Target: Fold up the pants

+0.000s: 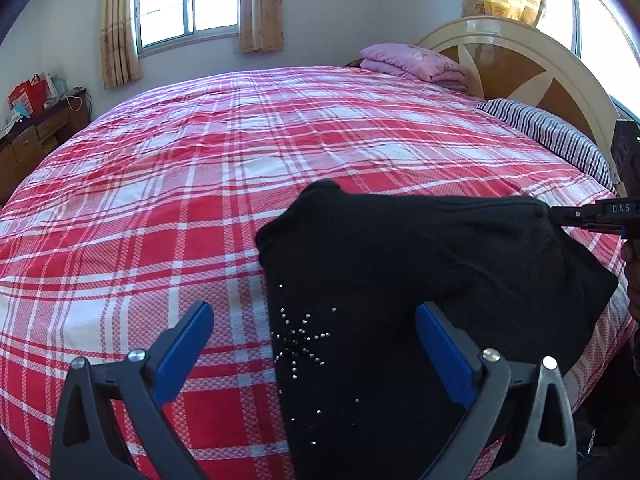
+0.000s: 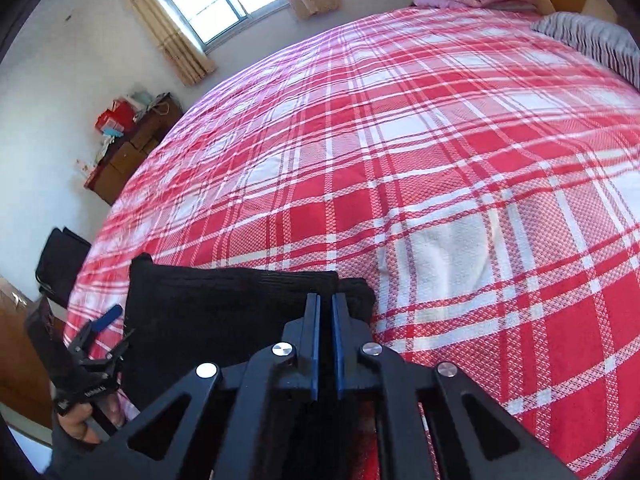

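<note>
Left gripper [image 1: 314, 344] spread wide over the near end of the pants [image 1: 400, 280], nothing pinched. Pants lie on the bed [image 1: 160, 184] near edge, long axis left-right. Right gripper [image 2: 326, 312] pressed together on the far-right corner (likely gripping fabric), so it leads.

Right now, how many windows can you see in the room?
2. One window sits in the far wall between curtains, past the bed's far side. The other window is behind the headboard, mostly cut off at the frame edge.
</note>
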`<move>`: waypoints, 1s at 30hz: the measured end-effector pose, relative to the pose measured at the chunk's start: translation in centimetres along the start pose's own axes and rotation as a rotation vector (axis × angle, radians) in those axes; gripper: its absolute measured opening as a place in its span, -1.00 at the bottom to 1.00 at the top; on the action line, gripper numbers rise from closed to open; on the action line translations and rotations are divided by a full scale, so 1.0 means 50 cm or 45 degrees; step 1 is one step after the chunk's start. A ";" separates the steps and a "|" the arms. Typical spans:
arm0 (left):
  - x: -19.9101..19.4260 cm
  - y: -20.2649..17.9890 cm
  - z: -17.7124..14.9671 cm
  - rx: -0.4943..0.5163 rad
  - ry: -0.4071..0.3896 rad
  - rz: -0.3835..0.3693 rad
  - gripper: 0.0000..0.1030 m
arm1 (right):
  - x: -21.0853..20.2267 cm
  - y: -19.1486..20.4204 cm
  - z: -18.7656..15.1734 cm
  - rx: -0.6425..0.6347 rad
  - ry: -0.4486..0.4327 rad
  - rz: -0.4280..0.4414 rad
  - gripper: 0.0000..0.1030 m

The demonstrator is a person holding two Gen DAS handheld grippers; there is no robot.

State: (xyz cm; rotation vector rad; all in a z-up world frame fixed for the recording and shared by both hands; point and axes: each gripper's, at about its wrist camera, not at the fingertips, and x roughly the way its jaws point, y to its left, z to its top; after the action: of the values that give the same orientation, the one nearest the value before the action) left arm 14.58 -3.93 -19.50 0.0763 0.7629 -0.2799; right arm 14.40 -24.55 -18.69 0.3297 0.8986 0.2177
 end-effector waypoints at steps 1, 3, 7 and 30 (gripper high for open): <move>-0.002 -0.002 0.001 0.007 -0.002 0.004 1.00 | -0.002 0.008 0.000 -0.024 -0.006 -0.021 -0.89; -0.005 -0.005 0.002 0.017 -0.006 0.011 1.00 | -0.015 0.019 0.002 -0.033 -0.027 -0.043 -0.89; -0.005 -0.007 0.002 0.020 -0.004 0.016 1.00 | -0.064 0.058 0.015 -0.084 -0.154 -0.145 -0.85; -0.026 -0.014 0.011 0.039 -0.040 0.028 0.99 | -0.003 0.189 -0.021 -0.290 -0.023 0.111 0.30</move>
State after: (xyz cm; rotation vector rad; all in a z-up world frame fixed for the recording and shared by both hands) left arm 13.89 -4.40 -18.18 0.1095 0.7265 -0.2711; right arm 13.03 -15.61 -15.69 0.1592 0.8331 0.3930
